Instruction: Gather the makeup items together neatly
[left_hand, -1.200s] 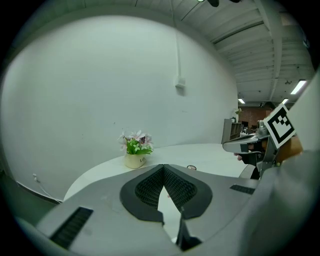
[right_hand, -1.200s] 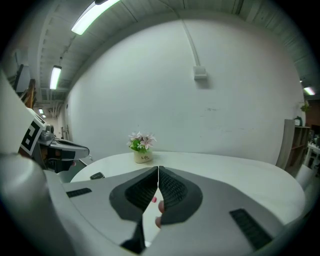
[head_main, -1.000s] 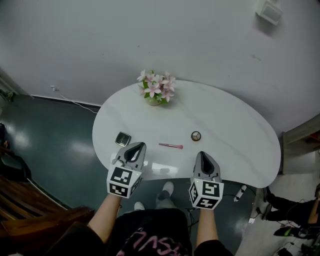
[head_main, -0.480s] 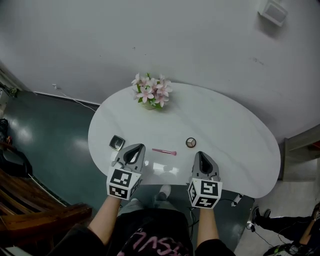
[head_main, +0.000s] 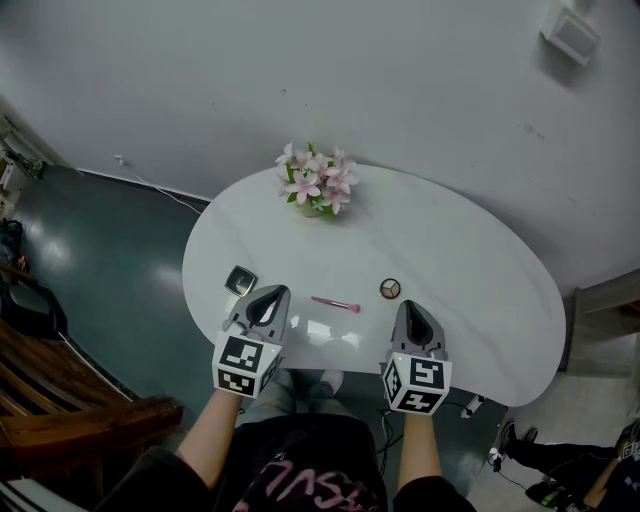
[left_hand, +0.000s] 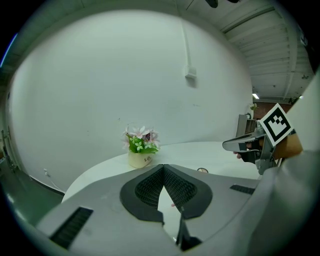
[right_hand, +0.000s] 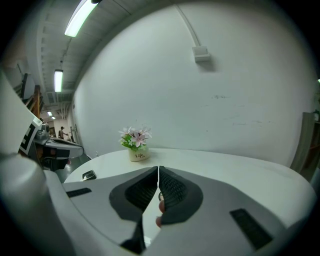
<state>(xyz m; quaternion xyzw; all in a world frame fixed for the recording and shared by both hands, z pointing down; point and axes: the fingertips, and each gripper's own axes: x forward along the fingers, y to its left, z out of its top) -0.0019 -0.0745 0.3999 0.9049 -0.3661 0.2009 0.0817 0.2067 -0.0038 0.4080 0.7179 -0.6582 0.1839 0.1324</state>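
Brush (head_main: 335, 303) | lies between compact (head_main: 241, 281) and pot (head_main: 390, 289), ungathered | your left tongs (head_main: 272, 293), right tongs (head_main: 410, 307) closed, empty, likely set for pushing

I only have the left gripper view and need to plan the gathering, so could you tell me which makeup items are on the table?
Observer: Three: a square compact, a pink brush and a round compact.
Operator: Where is the square one, please?
Observer: Near the table's left edge, just left of the left gripper.
Operator: Is the right gripper holding anything?
Observer: No, the right gripper is shut and empty.
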